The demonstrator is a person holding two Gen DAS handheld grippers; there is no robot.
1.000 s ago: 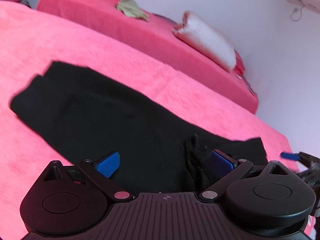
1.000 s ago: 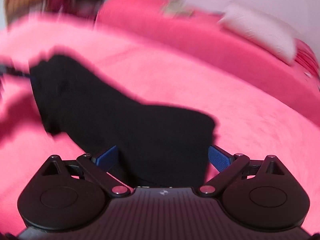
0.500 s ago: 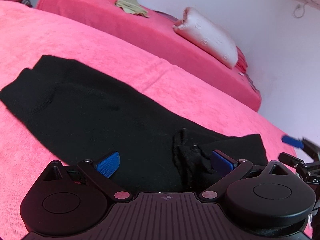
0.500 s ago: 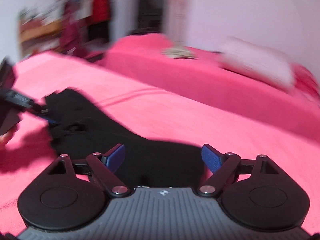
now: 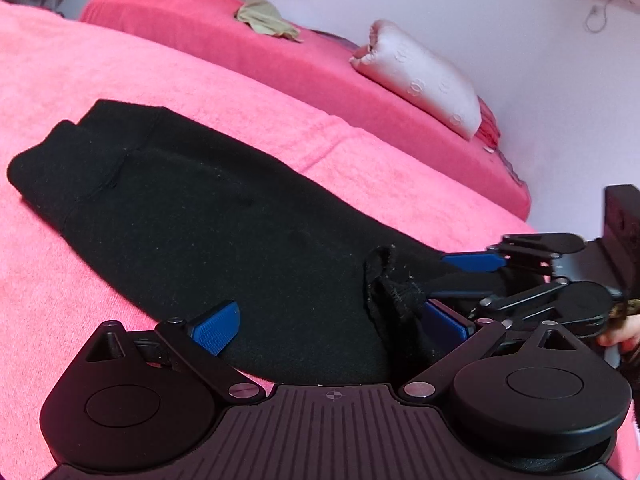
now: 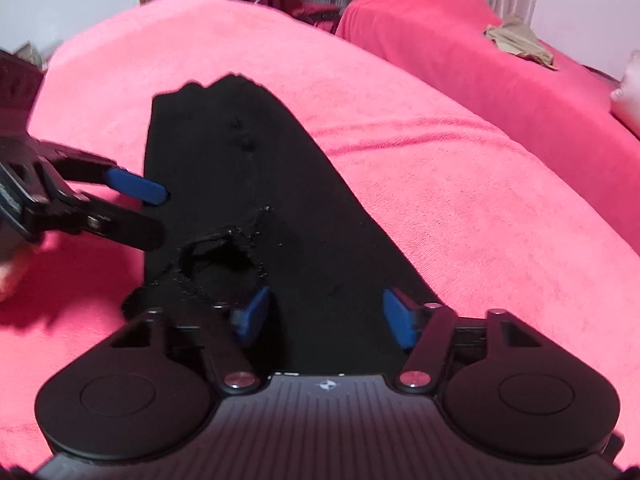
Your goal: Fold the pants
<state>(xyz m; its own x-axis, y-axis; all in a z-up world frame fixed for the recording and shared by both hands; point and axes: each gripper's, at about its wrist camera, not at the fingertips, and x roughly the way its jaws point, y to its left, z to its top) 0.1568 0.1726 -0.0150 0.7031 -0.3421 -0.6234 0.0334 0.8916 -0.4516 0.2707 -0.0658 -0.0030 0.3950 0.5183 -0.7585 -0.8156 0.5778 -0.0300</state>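
Broadly, the black knit pants [image 5: 192, 216] lie flat and lengthwise on the pink terry-covered bed [image 5: 60, 88], folded leg over leg, the waistband end at the far left of the left wrist view and the cuff end running toward the lower right. The left tool [image 5: 332, 324], black with blue pads, hovers low over the cuff end with its fingers spread wide; its left blue pad [image 5: 216, 322] sits over flat fabric, and its right one lies just beside a bunched, raised cuff opening [image 5: 384, 280], nothing pinched between them. Further right in that view the right tool [image 5: 468, 276] comes in from the side, its two blue pads parted above and below the edge of the cuff.

From the right wrist view, the left tool [image 6: 156, 216] enters at the left edge of the pants [image 6: 248, 168]. The right tool [image 6: 324, 316] stands wide over the fabric, the round cuff opening [image 6: 220, 256] just beside its left finger. A second pink bed [image 6: 500, 64] beyond carries a crumpled beige cloth [image 6: 516, 42].
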